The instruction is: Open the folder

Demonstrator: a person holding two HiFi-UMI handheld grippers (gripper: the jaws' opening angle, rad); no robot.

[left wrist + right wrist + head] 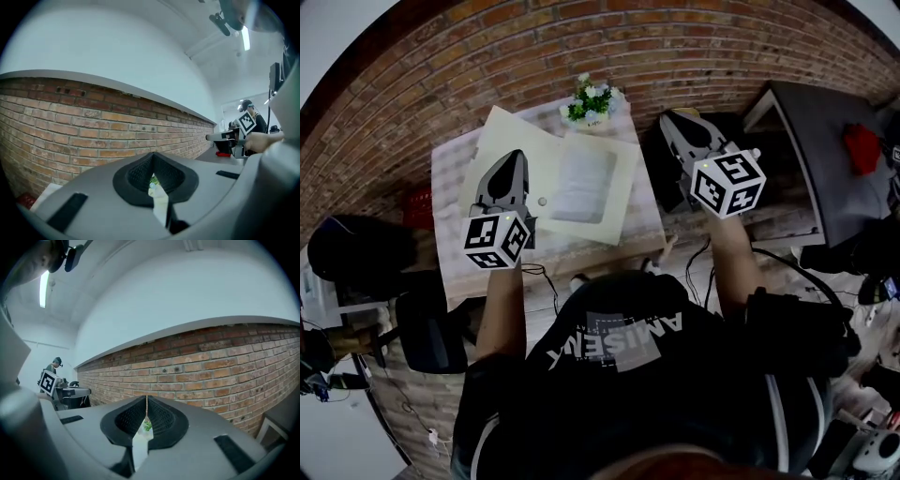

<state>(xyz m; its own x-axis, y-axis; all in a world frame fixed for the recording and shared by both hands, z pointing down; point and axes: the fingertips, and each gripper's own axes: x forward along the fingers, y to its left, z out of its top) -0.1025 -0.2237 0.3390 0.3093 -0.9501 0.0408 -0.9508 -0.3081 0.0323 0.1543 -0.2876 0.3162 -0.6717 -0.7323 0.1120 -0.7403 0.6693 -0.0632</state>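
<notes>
Two grippers hang high and level, aimed at the brick wall [534, 47], each with fingers pressed together on nothing. Left gripper [512, 159] hovers over the left flap of the folder [546, 155], which lies spread flat mid-tabletop [455, 173], well below the fingers, long axis left to right. Right gripper [673, 120] is past the tabletop's right edge, so farther off

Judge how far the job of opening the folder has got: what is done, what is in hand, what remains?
Done: the folder lies spread open on the table, flap turned back, a printed sheet showing inside. In hand: nothing; the left gripper and right gripper are both shut, empty, off the folder. Left: apparently nothing.
</notes>
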